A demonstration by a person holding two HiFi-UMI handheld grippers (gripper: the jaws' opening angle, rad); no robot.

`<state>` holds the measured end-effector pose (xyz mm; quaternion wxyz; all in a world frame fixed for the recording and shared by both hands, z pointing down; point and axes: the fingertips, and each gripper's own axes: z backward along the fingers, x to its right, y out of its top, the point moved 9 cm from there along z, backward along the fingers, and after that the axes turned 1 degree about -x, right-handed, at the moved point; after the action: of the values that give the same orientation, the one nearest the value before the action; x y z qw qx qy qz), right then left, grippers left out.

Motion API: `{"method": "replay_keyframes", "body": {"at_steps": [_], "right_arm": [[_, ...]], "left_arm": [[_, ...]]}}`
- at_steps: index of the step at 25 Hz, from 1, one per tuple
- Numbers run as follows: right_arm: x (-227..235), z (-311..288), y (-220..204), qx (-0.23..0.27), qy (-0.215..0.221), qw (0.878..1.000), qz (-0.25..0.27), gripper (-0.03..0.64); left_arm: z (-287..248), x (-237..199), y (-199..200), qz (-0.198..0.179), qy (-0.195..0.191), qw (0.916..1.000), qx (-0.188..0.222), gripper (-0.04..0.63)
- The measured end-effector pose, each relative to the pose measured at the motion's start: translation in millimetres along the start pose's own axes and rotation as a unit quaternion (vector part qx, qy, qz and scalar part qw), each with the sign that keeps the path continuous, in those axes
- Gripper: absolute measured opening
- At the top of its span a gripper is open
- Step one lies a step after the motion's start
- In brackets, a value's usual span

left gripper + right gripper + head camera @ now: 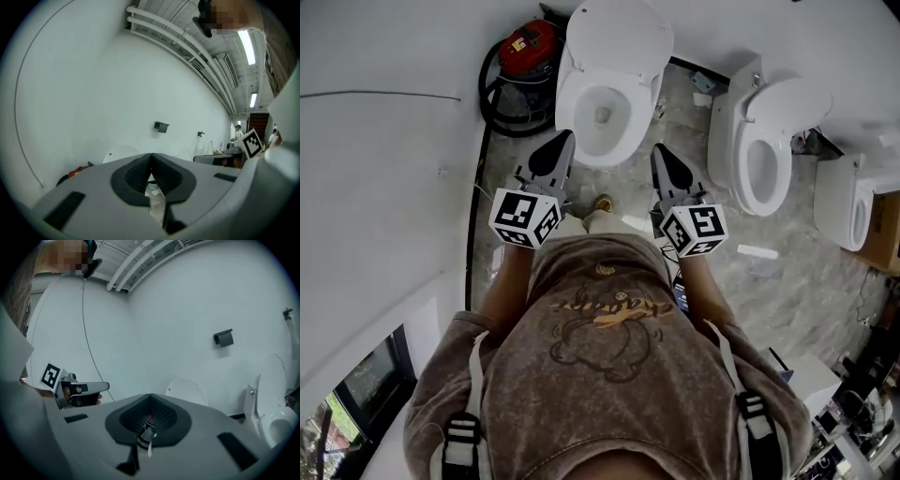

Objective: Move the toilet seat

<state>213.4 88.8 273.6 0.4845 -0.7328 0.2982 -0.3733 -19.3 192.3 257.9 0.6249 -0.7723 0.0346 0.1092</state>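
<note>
Head view shows the toilet seat (573, 111) lying as a white ring on the bowl of the nearest toilet (581, 155), with its lid (617, 42) tipped up behind it. The left gripper (557, 142) and right gripper (664, 156) hang just short of the bowl's front, both with jaws pressed together and nothing between them. The seat looks like stiff, glossy plastic, fairly light but slippery and hinged at the back, so the front lip, farthest from the hinge, seems the best place to pinch it once a pair of jaws parts.
</note>
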Motion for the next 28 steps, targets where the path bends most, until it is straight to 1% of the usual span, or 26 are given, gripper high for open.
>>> {"method": "replay_keyframes", "body": {"at_steps": [4,8,15,22,28], "right_arm": [[1,-13,1,0.002,-0.010,1.000,-0.004,-0.003],[-1,-21,-1,0.002,-0.031,0.999,-0.010,-0.003],[3,-37,-3,-0.003,-0.059,0.998,-0.019,-0.003],[13,-58,-17,-0.007,-0.077,0.997,-0.025,-0.003],[19,-80,-37,-0.014,-0.078,0.996,-0.030,-0.003]], "left_arm": [[-14,-14,4,-0.005,-0.014,0.9999,-0.003,0.009],[-25,-24,6,-0.004,-0.033,0.9994,-0.012,0.009],[-46,-44,7,-0.003,-0.053,0.9982,-0.027,0.009],[-66,-64,-13,-0.006,-0.068,0.9965,-0.049,0.009],[-84,-79,-34,0.000,-0.073,0.9956,-0.059,0.009]]}}
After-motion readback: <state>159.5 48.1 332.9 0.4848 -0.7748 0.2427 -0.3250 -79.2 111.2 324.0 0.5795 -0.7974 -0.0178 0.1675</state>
